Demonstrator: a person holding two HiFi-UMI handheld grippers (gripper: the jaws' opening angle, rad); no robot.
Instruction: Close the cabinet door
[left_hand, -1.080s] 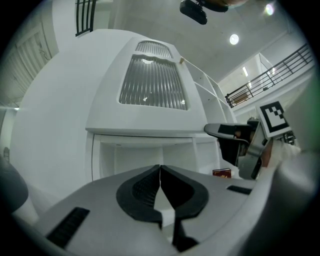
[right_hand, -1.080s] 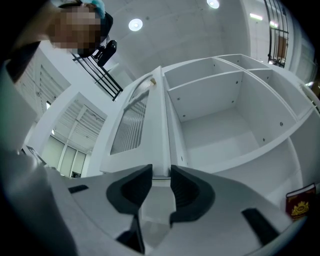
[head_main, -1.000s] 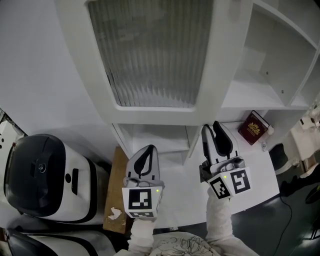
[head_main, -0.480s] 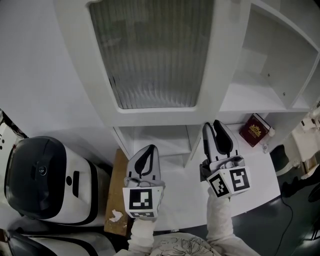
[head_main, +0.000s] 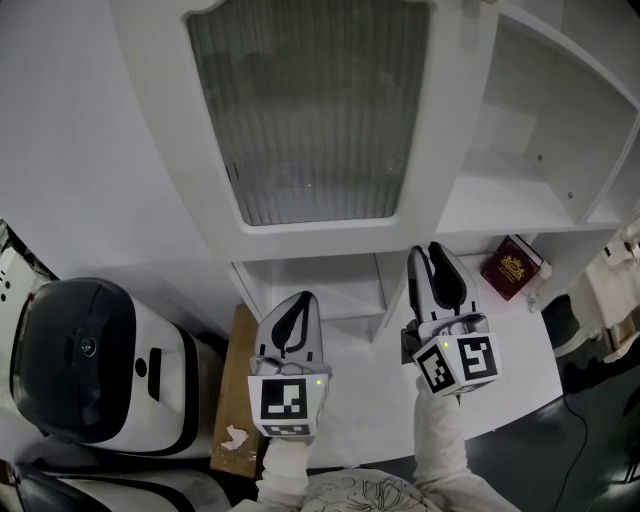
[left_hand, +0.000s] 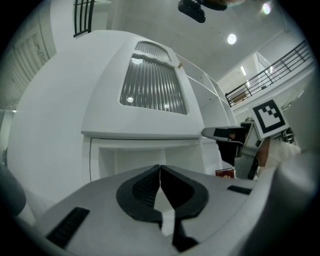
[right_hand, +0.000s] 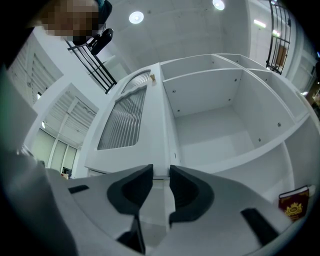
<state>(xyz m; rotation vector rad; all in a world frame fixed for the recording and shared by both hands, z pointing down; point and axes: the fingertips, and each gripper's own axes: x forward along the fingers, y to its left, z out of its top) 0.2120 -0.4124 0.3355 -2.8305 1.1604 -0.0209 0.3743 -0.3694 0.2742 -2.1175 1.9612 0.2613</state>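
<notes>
The white cabinet door (head_main: 440, 150) with a ribbed glass pane (head_main: 310, 120) stands swung out from the cabinet. My right gripper (head_main: 425, 250) points at the door's lower right corner. Its jaws have just been closing a little and still stand apart. In the right gripper view the door's (right_hand: 125, 117) free edge lines up with the gap of the right gripper (right_hand: 160, 170); I cannot tell whether it reaches between the pads. My left gripper (head_main: 300, 298) is shut and empty below the door. In its own view the left gripper (left_hand: 160, 167) faces the door (left_hand: 150, 90).
Open white shelves (head_main: 540, 140) lie right of the door. A dark red book (head_main: 513, 268) leans on the lower shelf, and the book (right_hand: 294, 204) also shows at lower right. A black-and-white machine (head_main: 90, 360) and a brown board (head_main: 235, 390) are at left.
The cabinet and its door sit slightly lower in the head view. Both grippers stay nearly where they were.
</notes>
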